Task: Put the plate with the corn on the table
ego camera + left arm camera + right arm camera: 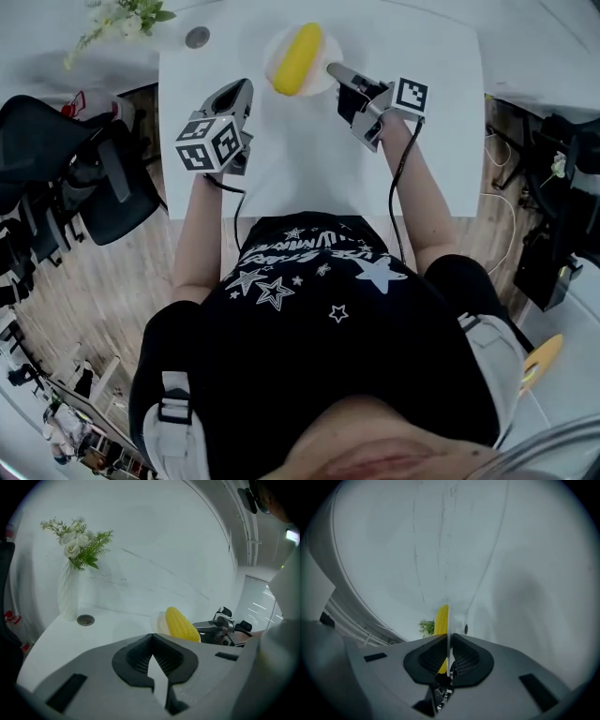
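Note:
A yellow corn cob [297, 58] lies on a small white plate [273, 47] at the far middle of the white table [309, 159]. My right gripper [330, 67] is shut on the plate's right rim. In the right gripper view the rim [448, 620] shows as a thin white edge between the jaws, with the corn [442, 616] to its left. Whether the plate rests on the table or hangs just above it, I cannot tell. My left gripper [246, 84] is shut and empty, left of the plate and apart from it. The left gripper view shows the corn [180, 624] and plate [161, 622] ahead.
A white vase of flowers [69, 592] stands at the table's far left corner, with a round metal disc [86, 619] beside it. A white wall rises behind the table. A black chair [56, 159] stands on the floor to the left.

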`<state>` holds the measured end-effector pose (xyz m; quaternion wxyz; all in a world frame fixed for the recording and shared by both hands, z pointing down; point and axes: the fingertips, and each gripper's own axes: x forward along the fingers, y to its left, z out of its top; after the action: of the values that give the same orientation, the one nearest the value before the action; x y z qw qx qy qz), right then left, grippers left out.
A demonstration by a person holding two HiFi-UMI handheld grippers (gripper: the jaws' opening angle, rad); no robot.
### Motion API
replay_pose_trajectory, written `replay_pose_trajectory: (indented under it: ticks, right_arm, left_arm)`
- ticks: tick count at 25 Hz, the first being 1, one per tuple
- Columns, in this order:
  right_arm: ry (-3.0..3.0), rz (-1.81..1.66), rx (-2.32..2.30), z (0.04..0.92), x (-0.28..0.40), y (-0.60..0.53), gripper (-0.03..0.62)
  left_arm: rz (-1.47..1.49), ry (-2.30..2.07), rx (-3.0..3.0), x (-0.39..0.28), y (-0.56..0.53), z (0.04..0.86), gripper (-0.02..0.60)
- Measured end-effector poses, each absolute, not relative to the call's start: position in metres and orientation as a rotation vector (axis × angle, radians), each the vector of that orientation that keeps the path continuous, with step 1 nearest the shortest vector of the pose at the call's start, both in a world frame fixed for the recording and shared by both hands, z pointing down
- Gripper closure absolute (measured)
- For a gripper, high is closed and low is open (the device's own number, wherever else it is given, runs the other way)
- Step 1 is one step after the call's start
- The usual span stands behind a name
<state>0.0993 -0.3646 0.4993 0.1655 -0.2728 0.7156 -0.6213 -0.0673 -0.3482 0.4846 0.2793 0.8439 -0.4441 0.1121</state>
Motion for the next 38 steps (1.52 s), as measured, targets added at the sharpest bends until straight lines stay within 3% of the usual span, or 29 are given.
replay_pose_trajectory:
  ticks: [38]
  right_arm:
    - [2.045,-1.934,-0.809,0.593,0.102,-0.485,0.566]
  left_arm:
    - [0.377,-1.260,2.122,-0.062,-0.438,0.559,0.577]
